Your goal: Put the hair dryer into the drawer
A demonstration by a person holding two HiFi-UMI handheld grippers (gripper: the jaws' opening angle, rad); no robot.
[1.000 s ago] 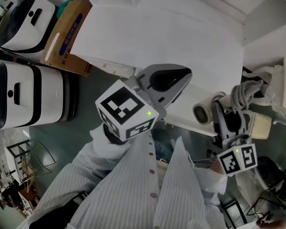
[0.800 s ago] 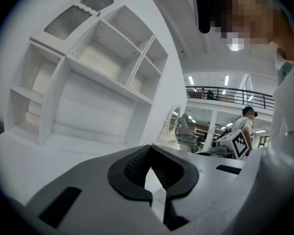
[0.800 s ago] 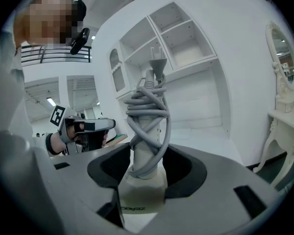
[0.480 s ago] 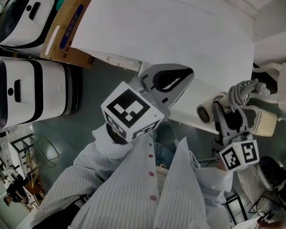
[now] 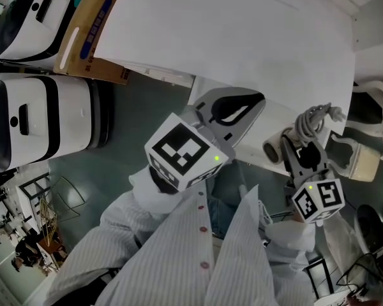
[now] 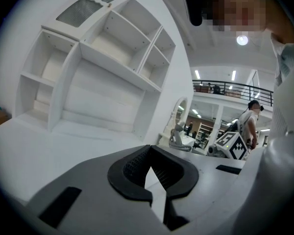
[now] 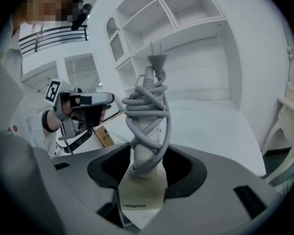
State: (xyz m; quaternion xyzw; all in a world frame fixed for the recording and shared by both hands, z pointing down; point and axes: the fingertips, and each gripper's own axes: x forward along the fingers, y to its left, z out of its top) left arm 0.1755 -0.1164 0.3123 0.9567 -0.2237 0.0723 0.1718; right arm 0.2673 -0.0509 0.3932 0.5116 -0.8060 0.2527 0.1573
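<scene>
The hair dryer [image 5: 274,149] is pale, and its grey cord [image 5: 311,122] is coiled round the handle. My right gripper [image 5: 304,146] is shut on that handle at the desk's right front corner. In the right gripper view the handle [image 7: 143,148] stands upright between the jaws of the right gripper [image 7: 146,163], with the cord [image 7: 148,106] and its plug [image 7: 157,60] on top. My left gripper [image 5: 252,104] hovers over the desk's front edge, shut, with nothing in it. The left gripper [image 6: 149,155] faces the white desk [image 6: 34,146]. No drawer can be made out.
The white desk top [image 5: 242,43] fills the upper middle. A white shelf unit [image 6: 98,72] stands on it. A cardboard box [image 5: 89,37] and two white-and-black machines [image 5: 32,116] stand at left. Pale furniture [image 5: 364,161] is at right.
Both grippers have drifted a little in the view. The right one, still holding the hair dryer, has come slightly up and closer to the desk edge. Neither gripper has changed state.
</scene>
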